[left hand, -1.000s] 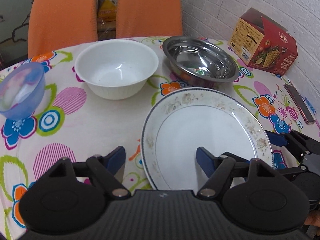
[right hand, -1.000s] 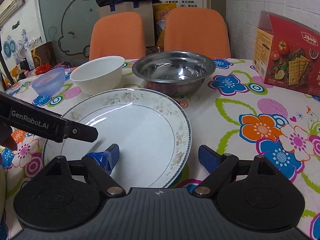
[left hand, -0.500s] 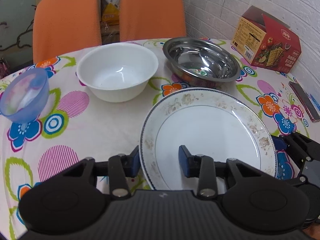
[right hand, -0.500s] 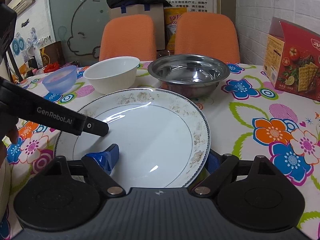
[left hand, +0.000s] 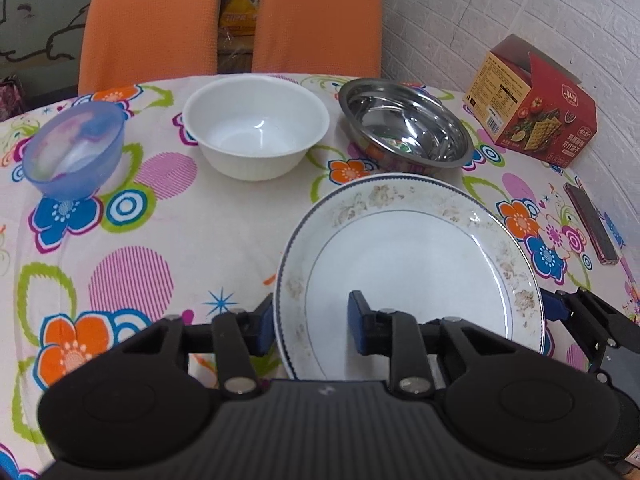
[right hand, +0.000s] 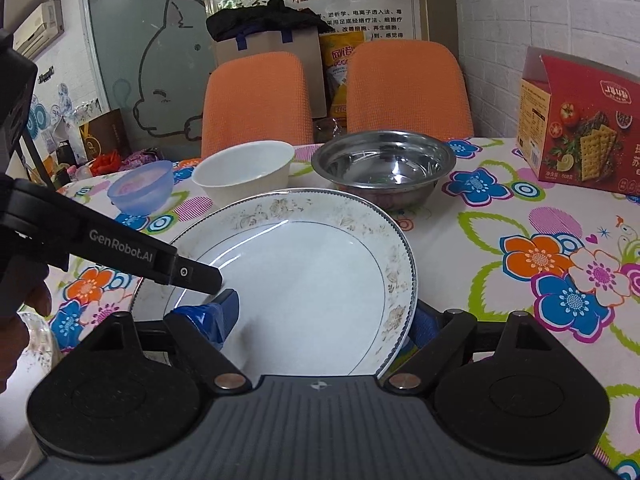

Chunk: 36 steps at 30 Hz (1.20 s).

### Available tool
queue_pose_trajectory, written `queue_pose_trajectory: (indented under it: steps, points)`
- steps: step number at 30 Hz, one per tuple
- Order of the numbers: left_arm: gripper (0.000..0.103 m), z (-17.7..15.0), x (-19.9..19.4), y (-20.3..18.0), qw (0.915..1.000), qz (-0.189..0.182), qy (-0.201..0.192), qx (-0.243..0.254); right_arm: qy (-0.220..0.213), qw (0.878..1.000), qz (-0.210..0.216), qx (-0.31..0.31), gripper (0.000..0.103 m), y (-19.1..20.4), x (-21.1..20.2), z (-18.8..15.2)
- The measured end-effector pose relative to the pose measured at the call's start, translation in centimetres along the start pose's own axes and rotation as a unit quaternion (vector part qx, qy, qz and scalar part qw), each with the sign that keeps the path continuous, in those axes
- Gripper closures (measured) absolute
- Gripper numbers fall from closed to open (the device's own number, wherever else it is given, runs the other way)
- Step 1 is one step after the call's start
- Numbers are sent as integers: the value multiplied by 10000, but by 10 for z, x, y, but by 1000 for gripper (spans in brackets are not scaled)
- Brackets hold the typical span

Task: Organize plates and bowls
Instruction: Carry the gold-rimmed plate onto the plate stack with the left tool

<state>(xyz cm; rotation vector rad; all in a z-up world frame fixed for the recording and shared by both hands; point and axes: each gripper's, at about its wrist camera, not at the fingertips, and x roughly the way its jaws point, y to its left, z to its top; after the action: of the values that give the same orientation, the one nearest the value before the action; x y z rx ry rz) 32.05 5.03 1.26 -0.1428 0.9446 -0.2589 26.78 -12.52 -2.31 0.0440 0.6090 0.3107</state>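
A large white plate (left hand: 408, 256) with a faded floral rim sits tilted near the table's front. My left gripper (left hand: 311, 326) is shut on its left rim, one blue pad above and one outside the edge. In the right wrist view its black arm (right hand: 120, 246) reaches over the plate (right hand: 312, 272). My right gripper (right hand: 324, 320) is open, its fingers wide astride the plate's right rim. Behind the plate stand a white bowl (left hand: 256, 124), a steel bowl (left hand: 404, 128) and a small blue translucent bowl (left hand: 74, 148).
A red cracker box (left hand: 532, 116) stands at the back right by the brick wall. A phone (left hand: 592, 224) lies near the right edge of the flowered tablecloth (left hand: 140, 240). Two orange chairs (left hand: 150, 20) stand behind the table. A hand (right hand: 24, 312) shows at the left.
The left gripper's fingers have come together from wide open onto the plate's left rim. The plate now stands higher and tilted, covering more of the bowls. The right gripper keeps its width.
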Motion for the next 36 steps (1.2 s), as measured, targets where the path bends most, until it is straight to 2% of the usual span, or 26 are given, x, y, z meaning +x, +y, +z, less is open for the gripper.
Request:
queue_pose_trajectory:
  steps: [4,9,14,19,22,26,36]
  points:
    - [77,-13,-37,8,9997,86,-217,-89,-220,9996,173,-28,29,20,-22,3]
    - [77,-43,-91,34,9980,407,-438,-207,-336,9974,625,-101,29,59,-44,-3]
    - [77,-84,-138,69,9937,879,-521,-460,-226,9931,1134,-214,29,104,-51,-18]
    - [77,-129,-163,100,9886,1235,-495,-712,69,9880,1506,-331,29,142,-53,-41]
    - [77,-149,-166,111,9876,1227,-442,-873,180,9874,1507,-441,29,155,-55,-51]
    - [78,-165,-166,119,9885,983,-434,-1064,96,9894,1300,-642,29,164,-61,-57]
    - [79,-168,-164,120,9882,895,-515,-1136,86,9901,1155,-789,29,169,-59,-61]
